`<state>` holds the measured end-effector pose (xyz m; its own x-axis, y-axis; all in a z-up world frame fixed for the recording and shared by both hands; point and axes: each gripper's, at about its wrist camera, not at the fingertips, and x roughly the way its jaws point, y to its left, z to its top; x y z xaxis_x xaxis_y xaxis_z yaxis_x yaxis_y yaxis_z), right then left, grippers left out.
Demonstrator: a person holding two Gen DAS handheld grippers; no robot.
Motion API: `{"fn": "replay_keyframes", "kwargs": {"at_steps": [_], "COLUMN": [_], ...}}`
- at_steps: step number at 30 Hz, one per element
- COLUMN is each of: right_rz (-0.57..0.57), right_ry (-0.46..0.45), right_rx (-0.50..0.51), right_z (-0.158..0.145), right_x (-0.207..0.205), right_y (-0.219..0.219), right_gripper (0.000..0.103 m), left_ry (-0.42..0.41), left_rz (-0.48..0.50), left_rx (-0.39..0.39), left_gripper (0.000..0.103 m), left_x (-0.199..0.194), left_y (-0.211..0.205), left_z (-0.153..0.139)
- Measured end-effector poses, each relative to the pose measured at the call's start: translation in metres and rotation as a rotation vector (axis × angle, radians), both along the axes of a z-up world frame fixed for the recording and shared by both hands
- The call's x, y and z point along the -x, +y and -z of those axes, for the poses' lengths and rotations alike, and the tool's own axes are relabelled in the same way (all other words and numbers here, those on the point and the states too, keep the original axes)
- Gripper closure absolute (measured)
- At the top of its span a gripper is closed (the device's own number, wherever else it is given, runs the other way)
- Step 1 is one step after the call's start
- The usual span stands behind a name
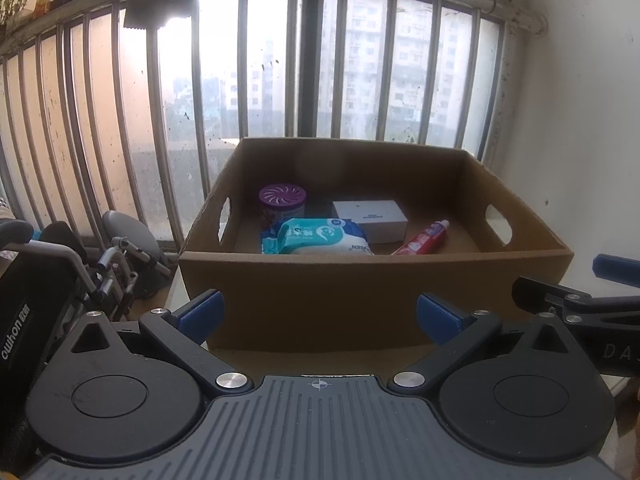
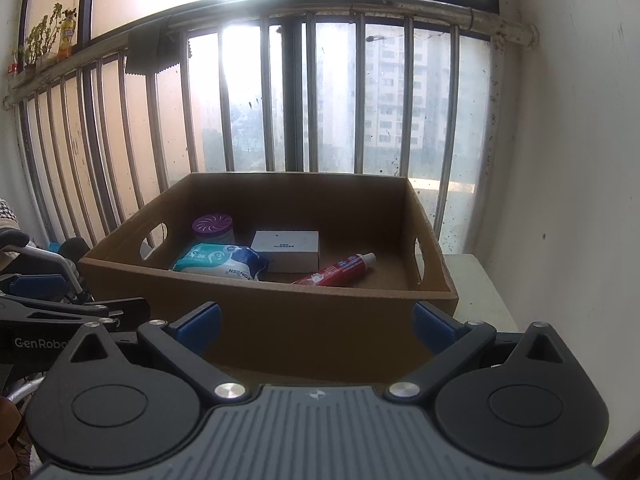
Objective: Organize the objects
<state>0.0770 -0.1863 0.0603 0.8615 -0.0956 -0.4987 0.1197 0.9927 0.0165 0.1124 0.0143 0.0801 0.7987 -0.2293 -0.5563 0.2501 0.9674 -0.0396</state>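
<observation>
An open cardboard box (image 1: 360, 292) (image 2: 304, 312) stands on a pale table by the window. Inside lie a purple-lidded round can (image 1: 282, 202) (image 2: 213, 229), a teal and blue pack of wipes (image 1: 320, 236) (image 2: 220, 262), a white carton (image 1: 372, 216) (image 2: 288, 250) and a red toothpaste tube (image 1: 422, 238) (image 2: 336, 270). My left gripper (image 1: 320, 316) is open and empty, just in front of the box's near wall. My right gripper (image 2: 316, 324) is open and empty, also in front of the near wall. Each gripper shows at the edge of the other's view.
A barred window (image 1: 320, 64) runs behind the box and a white wall (image 1: 580, 140) stands at the right. A folded wheelchair (image 1: 60, 280) sits low at the left. The pale table edge (image 2: 480, 292) shows right of the box.
</observation>
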Motion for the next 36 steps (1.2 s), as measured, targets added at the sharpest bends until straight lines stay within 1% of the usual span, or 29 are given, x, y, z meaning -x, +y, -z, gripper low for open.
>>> {"fn": "replay_keyframes", "kwargs": {"at_steps": [10,23,36], "right_rz": [-0.007,0.014,0.017], "right_ry": [0.024,0.024,0.037], "right_rx": [-0.052,-0.061,-0.053], "right_z": [0.001,0.003,0.006], "right_x": [-0.009,-0.021,-0.026], "right_y": [-0.002,-0.013,-0.016], "right_gripper": [0.0,0.0,0.0], "left_ry": [-0.004,0.005,0.025], "left_rz": [-0.023,-0.025,-0.025], "left_rx": [-0.019,-0.051,-0.052], "left_gripper": [0.001,0.001,0.001], "left_x": [-0.004,-0.015,-0.021], "left_y": [0.0,-0.014,-0.019], "left_z": [-0.004,-0.007,-0.004]}}
